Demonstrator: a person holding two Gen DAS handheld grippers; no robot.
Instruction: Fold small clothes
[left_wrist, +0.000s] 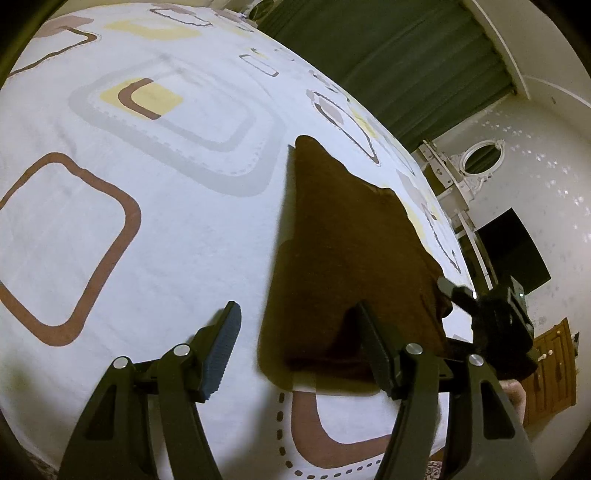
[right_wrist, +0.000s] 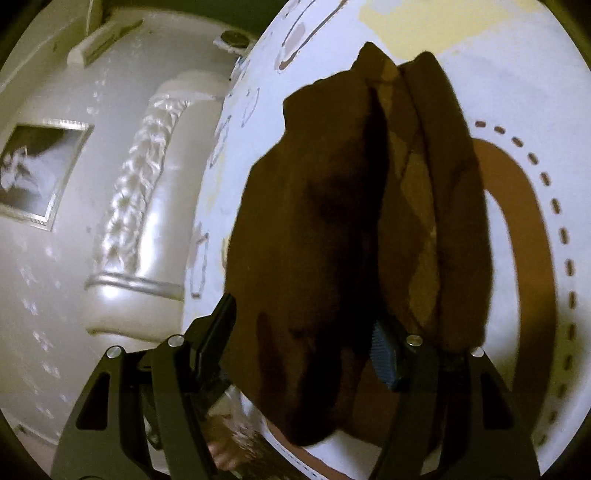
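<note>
A small dark brown garment lies on the patterned white bedsheet, partly folded, with its near edge at my left gripper. My left gripper is open; its right finger rests on the garment's near edge and its left finger is on bare sheet. In the right wrist view the brown garment is bunched in thick folds. My right gripper is open with the cloth lying between its jaws, not pinched. The right gripper also shows in the left wrist view at the garment's right edge.
The bed edge runs along the right in the left wrist view. Beyond it are a green curtain, a white dresser with oval mirror and a wooden cabinet. A white padded headboard and a framed picture stand beside the bed.
</note>
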